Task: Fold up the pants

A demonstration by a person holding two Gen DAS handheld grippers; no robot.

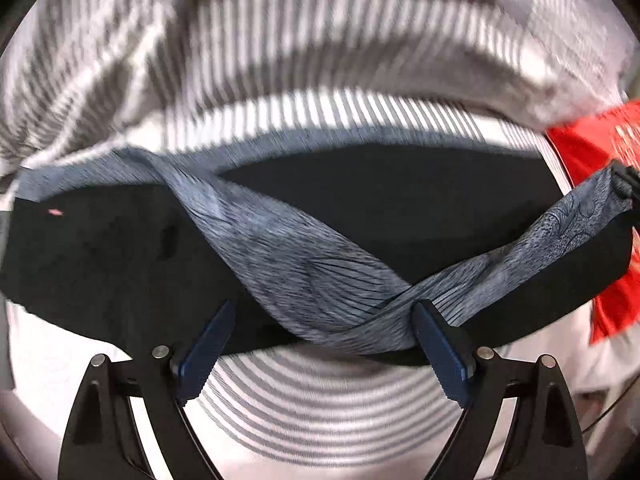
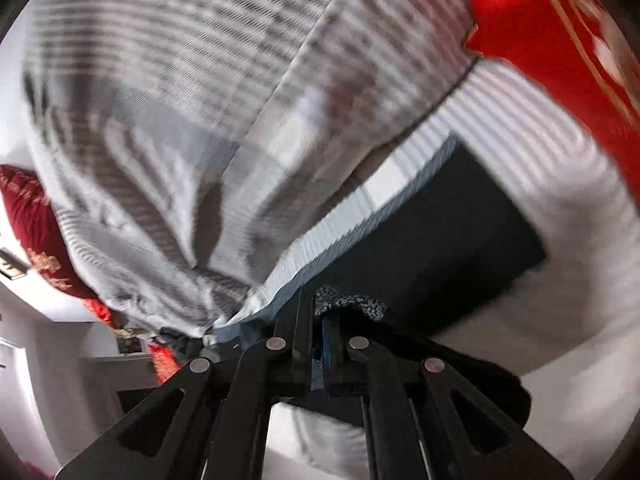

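The pants [image 1: 360, 208] lie as a broad black band across the middle of the left wrist view, smooth and matte, spread flat on a striped sheet [image 1: 320, 408] of grey and white lines. A blue-grey patterned strip [image 1: 304, 272] of the garment, printed with fine dark lines and scroll shapes, twists diagonally over the black cloth from the upper left down to the lower centre, then rises toward the right edge of the frame, where the right gripper [image 1: 626, 184] pinches its end. In the right wrist view the same black cloth [image 2: 452, 248] fills the centre right as a flat rectangle with a blue-grey hem along its upper left side. The right gripper [image 2: 320, 320] is clenched on a bunched speckled bit of that patterned strip [image 2: 352, 302] at lower centre. The left gripper [image 1: 326, 314] stands spread wide at the bottom of its frame; the strip drapes against its right finger [image 1: 440, 344], while the ridged blue pad [image 1: 208, 344] on the left one is bare, so nothing is clamped. A rumpled grey-and-white striped quilt [image 2: 180, 120] is heaped beyond the pants. Red cloth [image 2: 552, 40] with pale markings, too blurred to read, sits at the upper right, and a dark red cushion [image 2: 36, 224] with gold characters at the left edge.
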